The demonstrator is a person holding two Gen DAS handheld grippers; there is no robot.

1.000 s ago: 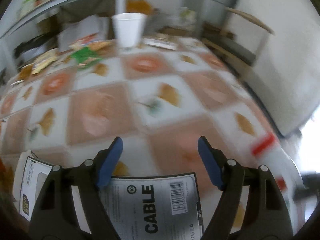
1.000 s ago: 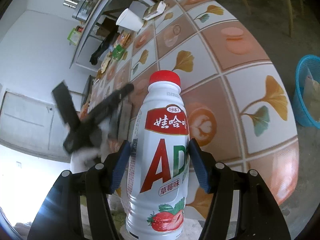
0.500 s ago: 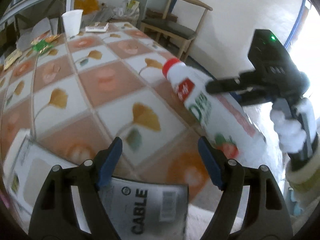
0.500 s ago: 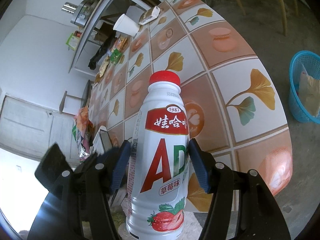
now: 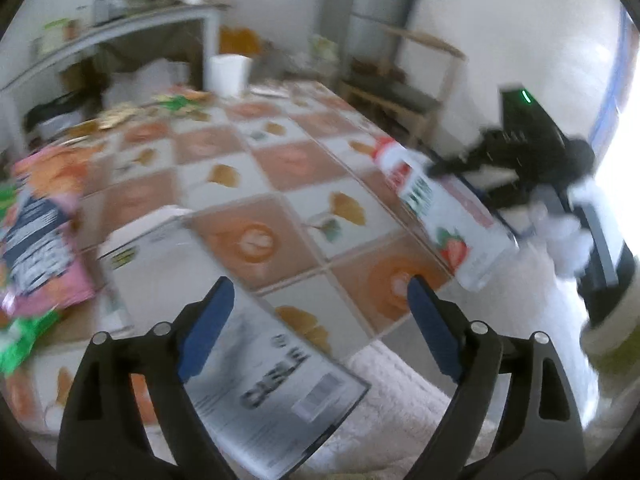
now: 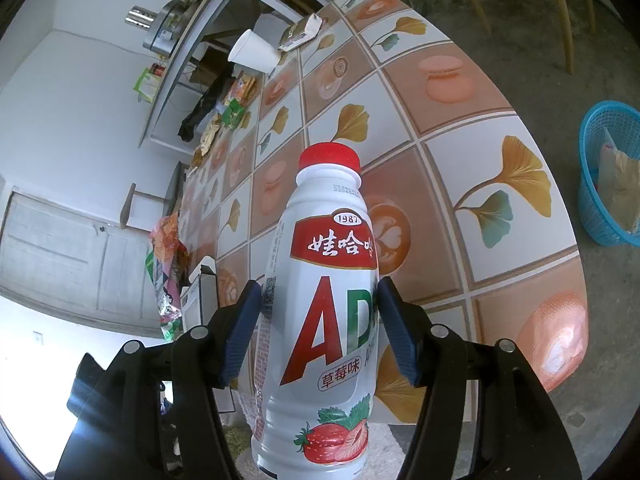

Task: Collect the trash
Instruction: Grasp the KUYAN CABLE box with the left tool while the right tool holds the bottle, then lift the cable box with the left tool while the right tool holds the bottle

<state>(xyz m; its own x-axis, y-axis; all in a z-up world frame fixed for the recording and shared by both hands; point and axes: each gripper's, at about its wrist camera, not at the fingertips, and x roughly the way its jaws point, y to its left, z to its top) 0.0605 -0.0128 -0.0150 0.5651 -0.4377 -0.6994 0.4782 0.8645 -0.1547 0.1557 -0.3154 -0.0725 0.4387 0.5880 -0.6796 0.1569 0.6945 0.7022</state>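
Note:
My right gripper (image 6: 320, 306) is shut on a white strawberry-milk bottle (image 6: 332, 300) with a red cap, held tilted over the near edge of the tiled table (image 6: 440, 152). In the left wrist view that bottle (image 5: 440, 208) and the right gripper (image 5: 520, 152) show at the right, blurred. My left gripper (image 5: 320, 328) hangs over the table's near edge with its jaws opening and nothing between the pads. A flat grey box marked CABLE (image 5: 240, 340) lies on the table under its left finger (image 5: 206, 328).
Pink and green snack bags (image 5: 36, 220) lie at the table's left. A white cup (image 6: 252, 54), a small carton (image 6: 300, 32) and loose wrappers (image 6: 232, 108) sit at the far end. A blue basket (image 6: 608, 184) holding trash stands on the floor to the right. A wooden chair (image 5: 400, 92) stands beyond.
The left wrist view swung right toward the bottle, then partly back, and its jaws stand wider. The right gripper kept the bottle still. The left gripper has left the right view's middle.

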